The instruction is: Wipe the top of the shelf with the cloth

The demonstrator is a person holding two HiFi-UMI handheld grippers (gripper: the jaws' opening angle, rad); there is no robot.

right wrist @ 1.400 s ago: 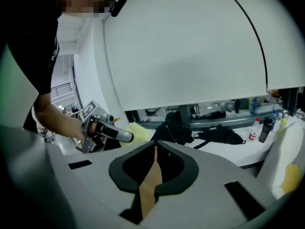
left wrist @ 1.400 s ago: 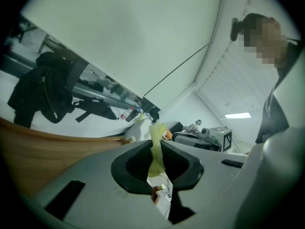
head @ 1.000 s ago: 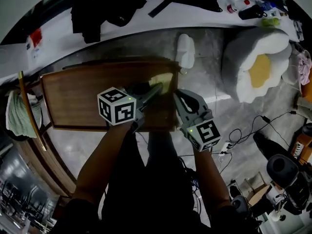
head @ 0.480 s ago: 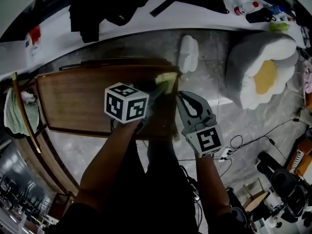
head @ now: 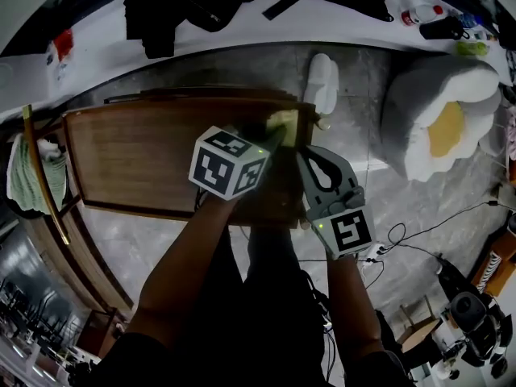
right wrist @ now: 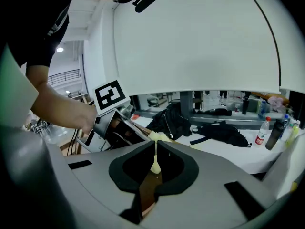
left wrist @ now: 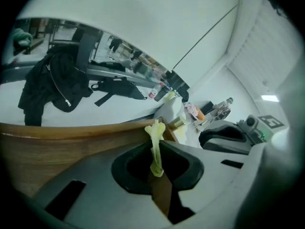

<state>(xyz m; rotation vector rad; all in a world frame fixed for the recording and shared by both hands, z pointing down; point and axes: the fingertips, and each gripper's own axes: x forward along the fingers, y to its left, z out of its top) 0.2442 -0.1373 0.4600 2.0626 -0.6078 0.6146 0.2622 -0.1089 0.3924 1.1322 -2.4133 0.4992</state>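
Cloth (head: 282,126) lay bunched at the far right corner of the wooden shelf (head: 137,160) top. The left gripper (left wrist: 155,140) was clamped on a yellow-green fold of it. The right gripper (right wrist: 156,145), just beside, pinched the same cloth.

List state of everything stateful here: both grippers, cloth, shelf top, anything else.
cloth: bunched, pinched from both sides, at the right end of the shelf
left gripper: jaws shut on cloth
right gripper: jaws shut on cloth
shelf top: wood surface, cloth at its far right corner
green towel: hanging by the shelf's left end
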